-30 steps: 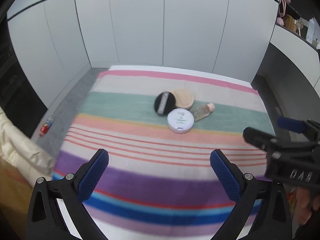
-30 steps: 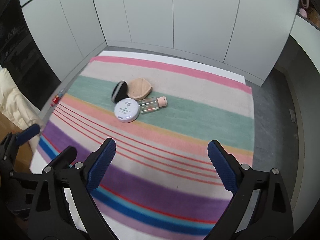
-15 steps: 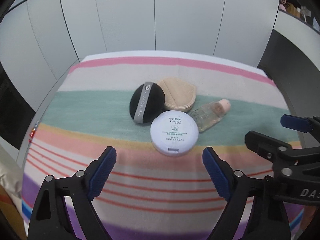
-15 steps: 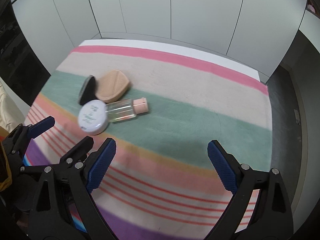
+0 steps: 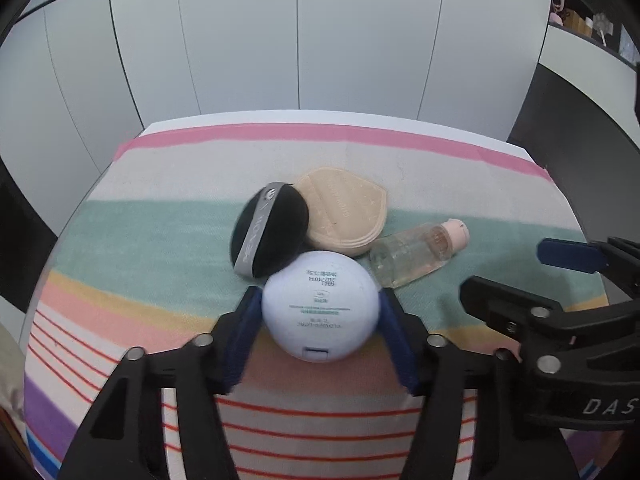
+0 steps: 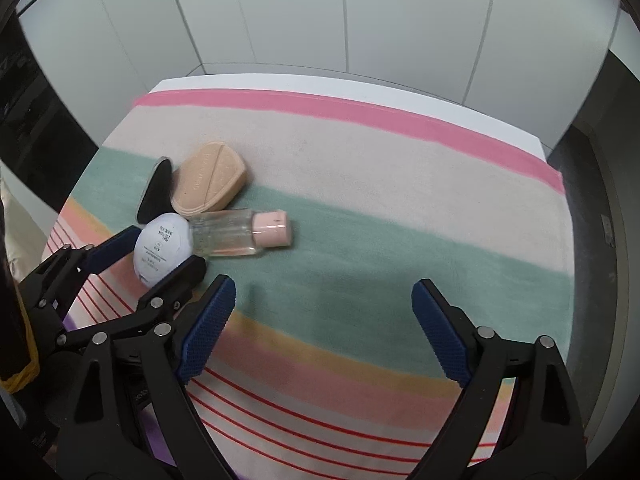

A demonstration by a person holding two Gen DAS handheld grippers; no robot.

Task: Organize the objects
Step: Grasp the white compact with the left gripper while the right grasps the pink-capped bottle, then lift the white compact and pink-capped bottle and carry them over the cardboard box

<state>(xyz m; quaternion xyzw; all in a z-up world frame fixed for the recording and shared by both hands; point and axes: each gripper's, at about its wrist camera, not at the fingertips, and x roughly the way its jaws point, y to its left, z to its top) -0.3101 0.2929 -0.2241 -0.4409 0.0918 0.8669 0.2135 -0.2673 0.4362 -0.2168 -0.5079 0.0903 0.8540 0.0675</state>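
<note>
A white round compact (image 5: 320, 308) lies on the striped cloth (image 5: 160, 240) between the blue pads of my left gripper (image 5: 320, 304). Its jaws are closing and both pads touch the compact's sides. Behind it a black puff (image 5: 272, 236) with a grey band leans on a beige puff (image 5: 344, 208). A clear bottle (image 5: 412, 252) with a pink cap lies to the right. In the right wrist view the compact (image 6: 162, 246) sits in the left gripper (image 6: 160, 252), touching the bottle (image 6: 236, 232). My right gripper (image 6: 322, 292) hovers wide over green stripes, jaws closing slightly, nothing between them.
White cabinet doors (image 5: 300, 40) stand just past the table's far edge (image 5: 320, 118). A dark counter (image 5: 580, 120) with a shelf of small items lies to the right. Bare striped cloth (image 6: 400, 200) stretches right of the bottle.
The left gripper came forward and down to the compact, and its jaws narrowed from wide apart to touching it. The right gripper sank closer to the cloth, right of the bottle.
</note>
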